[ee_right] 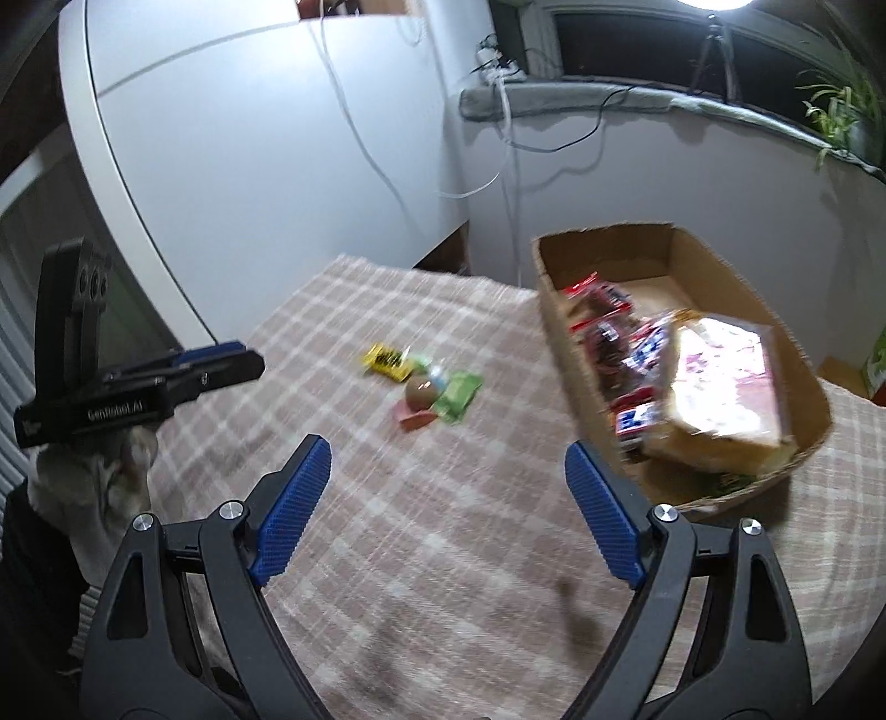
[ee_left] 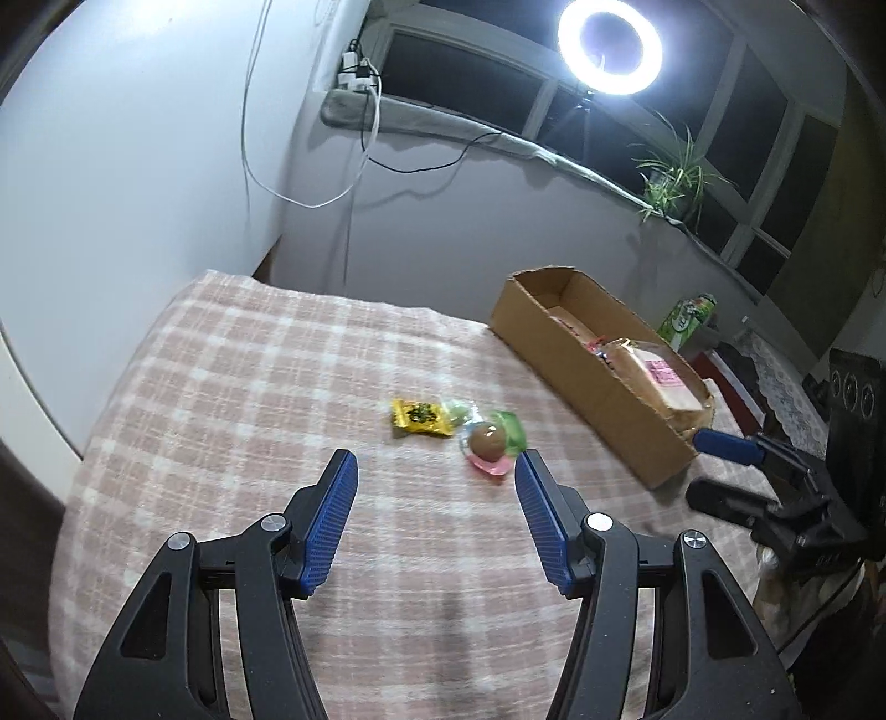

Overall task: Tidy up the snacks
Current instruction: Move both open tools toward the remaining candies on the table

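1. A pink-and-white checked cloth (ee_left: 232, 399) covers the whole work surface, which stands against a white wall.

2. A long, open brown cardboard box (ee_right: 559, 310) lies on the cloth on the right side. Inside it are a large clear-wrapped package with a pink label (ee_right: 725, 376) at the near end and several red-and-dark snack packets (ee_right: 606, 332) beside it toward the far end. The contents are blurred in the right wrist view.

3. The left gripper (ee_left: 436, 465), black with blue ribbed pads, hangs over the near part of the cloth with its jaws spread apart and nothing between them. Its right pad tip sits just beside the small snack cluster, though whether it touches cannot be told.

4. The right gripper (ee_right: 448, 451), of the same build, hangs over the cloth just left of the box's near end, jaws spread wide and empty.

5. The loose snacks lie in a small cluster near the middle of the cloth, apart from the box:
   - a yellow wrapped packet with dark print (ee_left: 418, 416) at the far left of the cluster;
   - a green wrapped packet (ee_right: 459, 394) at the right;
   - a round brown egg-shaped sweet (ee_left: 487, 441) resting on a pink wrapper (ee_left: 487, 468), touching the green packet.

6. A white ring light (ee_left: 609, 47) glows above the dark window.
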Demonstrator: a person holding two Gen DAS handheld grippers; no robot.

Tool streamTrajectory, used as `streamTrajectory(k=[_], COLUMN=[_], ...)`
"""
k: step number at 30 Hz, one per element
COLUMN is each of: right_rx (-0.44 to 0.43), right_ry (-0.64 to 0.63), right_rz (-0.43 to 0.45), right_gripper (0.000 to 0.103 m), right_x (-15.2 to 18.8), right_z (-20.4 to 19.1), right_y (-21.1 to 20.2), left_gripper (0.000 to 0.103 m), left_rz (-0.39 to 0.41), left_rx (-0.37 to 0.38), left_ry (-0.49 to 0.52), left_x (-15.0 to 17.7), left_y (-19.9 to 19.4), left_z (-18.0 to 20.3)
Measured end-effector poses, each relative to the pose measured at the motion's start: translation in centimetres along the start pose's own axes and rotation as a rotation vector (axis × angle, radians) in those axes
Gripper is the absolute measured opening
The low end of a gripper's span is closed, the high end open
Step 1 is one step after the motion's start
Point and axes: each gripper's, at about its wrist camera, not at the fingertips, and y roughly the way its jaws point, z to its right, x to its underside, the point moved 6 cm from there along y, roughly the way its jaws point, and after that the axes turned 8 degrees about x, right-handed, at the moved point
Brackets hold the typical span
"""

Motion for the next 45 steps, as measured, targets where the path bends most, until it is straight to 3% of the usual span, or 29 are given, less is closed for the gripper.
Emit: streamTrajectory(k=[6, 16, 23, 25, 28, 34, 45], right_rx=[-0.044, -0.084, -0.062, -0.048, -0.039, -0.006, 0.06], right_ry=[-0.02, -0.108, -0.047, -0.019, 0.03, 0.146, 0.087], right_rz=[-0.024, -0.077, -0.1, -0.1, -0.112, -0.108, -0.137], right_gripper=[0.089, 0.051, 0.05, 0.05, 0.039, 0.037, 0.035], right_x=[0.5, -0.4, -1.0, -1.0, -1.1, -1.3, -1.8], right_z=[-2.3, -5.1, -3.8, -3.2, -2.4, -0.4, -0.9], right_y=[2.3, 7.4, 10.3, 10.7, 11.4, 12.1, 13.0], left_gripper=[0.059, 0.047, 0.047, 0.04, 0.037, 0.034, 0.026], left_rz=[-0.022, -0.145, -0.179, -0.194, -0.212, -0.235, -0.251], left_rx=[0.013, 0.015, 0.015, 0.019, 0.023, 0.045, 0.024], left_ry=[0.049, 0.182, 0.236, 0.266, 0.305, 0.319, 0.394], left_x=[-0.3, -1.3, -1.9, -1.9, -1.8, -1.9, -1.6], left_y=[1.5, 6.8, 9.3, 10.1, 11.0, 12.5, 13.3], left_z=[0.0, -0.2, -0.2, 0.1, 0.6, 0.6, 1.0])
